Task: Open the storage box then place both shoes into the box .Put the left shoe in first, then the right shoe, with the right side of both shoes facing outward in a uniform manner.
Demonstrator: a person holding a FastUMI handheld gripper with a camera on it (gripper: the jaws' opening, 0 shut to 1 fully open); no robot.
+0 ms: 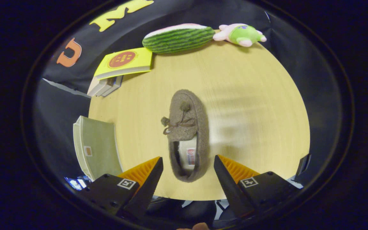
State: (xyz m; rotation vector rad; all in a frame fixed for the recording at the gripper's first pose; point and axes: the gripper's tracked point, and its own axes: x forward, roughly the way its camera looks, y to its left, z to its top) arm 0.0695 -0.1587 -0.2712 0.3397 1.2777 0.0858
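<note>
With the gripper spread wide, its fingers flanking the heel of the shoe lying mid-table, lower squarely and pinch the heel rim for a firm lift.

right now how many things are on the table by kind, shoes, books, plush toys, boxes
shoes: 1, the brown slipper, its heel between the open tongs
books: 1 yellow book on a small stack whose count I cannot tell
plush toys: 2, the watermelon and the pink-green animal
boxes: 1, the pale green box
total: 5, plus the stack
</note>
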